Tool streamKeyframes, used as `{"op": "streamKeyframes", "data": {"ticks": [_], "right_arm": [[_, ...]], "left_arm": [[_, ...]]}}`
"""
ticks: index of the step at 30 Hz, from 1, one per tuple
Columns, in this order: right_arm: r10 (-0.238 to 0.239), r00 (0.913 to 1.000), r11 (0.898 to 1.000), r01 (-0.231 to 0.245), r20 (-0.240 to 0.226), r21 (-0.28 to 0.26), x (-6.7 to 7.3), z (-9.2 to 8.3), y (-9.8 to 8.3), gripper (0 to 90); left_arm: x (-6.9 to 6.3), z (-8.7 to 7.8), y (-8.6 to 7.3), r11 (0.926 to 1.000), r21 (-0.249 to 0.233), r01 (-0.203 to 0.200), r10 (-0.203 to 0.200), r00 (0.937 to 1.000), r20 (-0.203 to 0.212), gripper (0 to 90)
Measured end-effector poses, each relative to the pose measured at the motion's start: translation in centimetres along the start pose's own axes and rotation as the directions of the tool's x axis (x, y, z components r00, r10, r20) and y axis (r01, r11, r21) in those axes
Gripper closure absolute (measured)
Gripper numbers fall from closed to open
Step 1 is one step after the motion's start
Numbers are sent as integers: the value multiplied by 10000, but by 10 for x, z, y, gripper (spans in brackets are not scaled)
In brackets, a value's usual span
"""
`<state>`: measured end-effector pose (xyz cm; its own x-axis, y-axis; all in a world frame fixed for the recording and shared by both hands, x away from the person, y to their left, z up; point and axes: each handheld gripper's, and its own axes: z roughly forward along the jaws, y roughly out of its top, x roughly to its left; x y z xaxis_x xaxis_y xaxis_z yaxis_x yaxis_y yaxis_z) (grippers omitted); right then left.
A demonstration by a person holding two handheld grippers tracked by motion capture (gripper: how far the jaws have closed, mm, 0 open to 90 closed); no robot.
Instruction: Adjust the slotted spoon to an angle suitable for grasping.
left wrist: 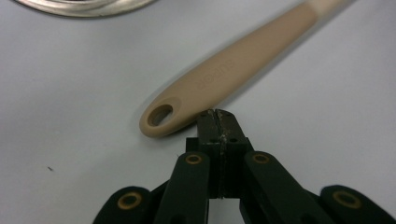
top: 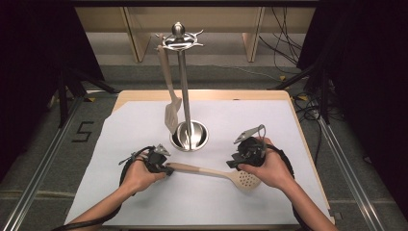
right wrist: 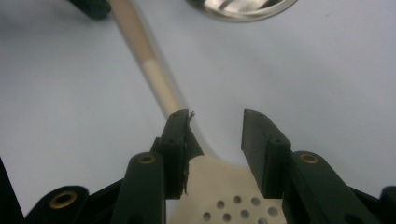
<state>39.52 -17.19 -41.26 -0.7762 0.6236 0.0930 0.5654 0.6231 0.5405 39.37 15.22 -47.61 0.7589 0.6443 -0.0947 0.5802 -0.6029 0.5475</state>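
Now the skimmer (top: pixel 211 172) lies near the stand (top: pixel 185 96), between both hands. Left gripper (left wrist: pixel 217 115) is clenched empty beside the handle's hole; right gripper (right wrist: pixel 215 122) gapes over the neck. Centre it, then squeeze.

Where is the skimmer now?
In the high view, the skimmer lies flat on the white sheet near the front, between the left gripper and right gripper, before the stand's base.
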Motion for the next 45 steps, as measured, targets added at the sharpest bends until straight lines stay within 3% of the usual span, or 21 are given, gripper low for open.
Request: {"op": "streamKeyframes", "data": {"ticks": [1, 3, 6, 8, 11, 15, 20, 25, 28, 30, 31, 35, 37, 38, 39, 40, 41, 43, 45], "right_arm": [[-72, 9999, 9997, 74, -74, 218, 2, 3, 1, 625], [-451, 9989, 9973, 456, -109, 582, 4, 11, 5, 622], [-741, 9971, 9924, 756, -191, 967, 6, 18, 9, 621], [-842, 9960, 9897, 869, -287, 1134, 8, 23, 11, 621], [-927, 9949, 9837, 976, -396, 1509, 13, 30, 14, 621], [-1405, 9883, 9725, 1489, -588, 1793, 15, 40, 19, 621], [-1493, 9862, 9634, 1615, -718, 2140, 19, 53, 25, 623], [-1732, 9794, 9509, 1938, -1040, 2411, 21, 67, 31, 624], [-1647, 9815, 9439, 1856, -979, 2730, 25, 72, 33, 626], [-1950, 9742, 9311, 2203, -1139, 2906, 24, 75, 35, 627], [-1854, 9774, 9300, 2080, -1021, 3030, 27, 76, 35, 627], [-2188, 9689, 9117, 2453, -1157, 3296, 27, 80, 36, 635], [-2131, 9710, 9094, 2378, -1088, 3411, 28, 80, 37, 647], [-2380, 9640, 9035, 2645, -1184, 3373, 26, 81, 38, 657], [-2409, 9651, 8962, 2619, -1029, 3582, 27, 80, 39, 675], [-2739, 9557, 8891, 2942, -1075, 3507, 25, 81, 39, 694], [-2653, 9595, 8897, 2817, -952, 3593, 26, 81, 39, 711], [-2693, 9587, 8899, 2841, -917, 3570, 29, 82, 40, 743], [-2878, 9540, 8801, 2981, -841, 3697, 31, 83, 41, 753]], "left_arm": [[-2, 2, -1, 9983, -386, 431, -434, 9990, -54, 894], [1, 0, -1, 9993, -309, 209, -215, 9996, -201, 893], [1, -9, -3, 9983, -486, 326, -331, 9994, -87, 892], [-1, -17, -6, 9939, -1022, 410, -411, 9992, 8, 890], [-1, -28, -13, 9915, -1262, 326, -335, 9994, -47, 873], [-3, -38, -24, 9848, -1647, 554, -557, 9984, 24, 854], [-4, -46, -33, 9766, -1943, 922, -917, 9957, 113, 809], [-2, -49, -35, 9733, -2049, 1033, -1036, 9946, 91, 776], [-2, -49, -35, 9728, -2068, 1041, -1041, 9945, 108, 769], [-3, -49, -35, 9726, -2076, 1049, -1068, 9943, 20, 766], [-2, -49, -35, 9738, -2038, 1008, -1011, 9948, 91, 765], [-2, -48, -35, 9737, -2020, 1056, -1047, 9944, 154, 758], [-3, -46, -35, 9735, -1994, 1118, -1104, 9937, 179, 757], [-3, -46, -35, 9748, -1963, 1061, -1050, 9943, 161, 757], [-3, -45, -35, 9735, -1982, 1141, -1123, 9935, 204, 757], [-3, -45, -36, 9762, -1894, 1057, -1039, 9944, 192, 756], [-3, -44, -36, 9766, -1869, 1065, -1045, 9943, 205, 756], [-3, -43, -36, 9769, -1843, 1086, -1063, 9941, 221, 755], [-3, -43, -37, 9772, -1816, 1104, -1079, 9939, 240, 755]]}}
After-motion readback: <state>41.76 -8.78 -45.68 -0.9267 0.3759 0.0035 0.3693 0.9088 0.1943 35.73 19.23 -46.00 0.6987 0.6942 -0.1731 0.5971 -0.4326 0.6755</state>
